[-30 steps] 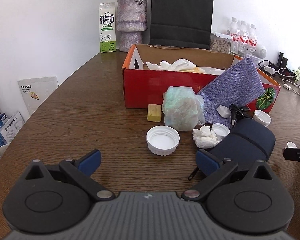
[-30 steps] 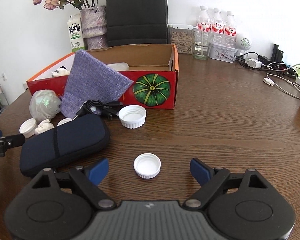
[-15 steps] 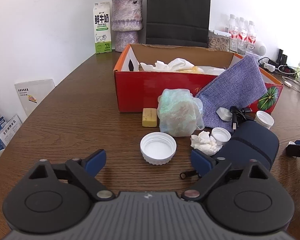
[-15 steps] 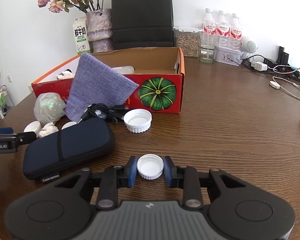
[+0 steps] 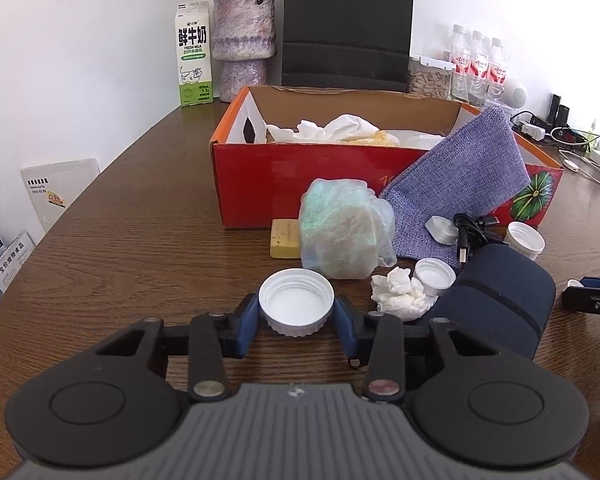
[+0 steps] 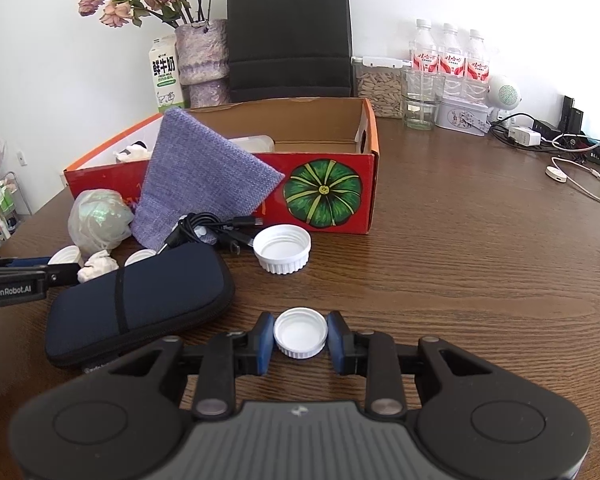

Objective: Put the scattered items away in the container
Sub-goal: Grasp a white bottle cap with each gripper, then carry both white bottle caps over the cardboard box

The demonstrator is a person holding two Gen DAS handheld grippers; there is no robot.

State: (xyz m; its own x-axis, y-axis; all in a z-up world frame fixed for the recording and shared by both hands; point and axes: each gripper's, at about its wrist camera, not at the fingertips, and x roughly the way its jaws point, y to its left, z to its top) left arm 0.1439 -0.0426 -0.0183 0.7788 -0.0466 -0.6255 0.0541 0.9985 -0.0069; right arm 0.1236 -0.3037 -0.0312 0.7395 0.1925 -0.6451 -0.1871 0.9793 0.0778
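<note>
Left wrist view: both tongs have a white cap between their pads, red box beyond.

The left gripper (image 5: 296, 318) is closing on the wide cap (image 5: 296, 307), pads on its ribbed wall; the right gripper (image 6: 300, 340) is clenched on the small cap (image 6: 300, 337). Both caps look light, stiff and slick, so the ribbed sides seem the best hold. The box (image 5: 300, 184) stands ahead; its near rim needs clearing, past the bagged bundle (image 5: 340, 236) and pouch (image 6: 140, 300).
</note>
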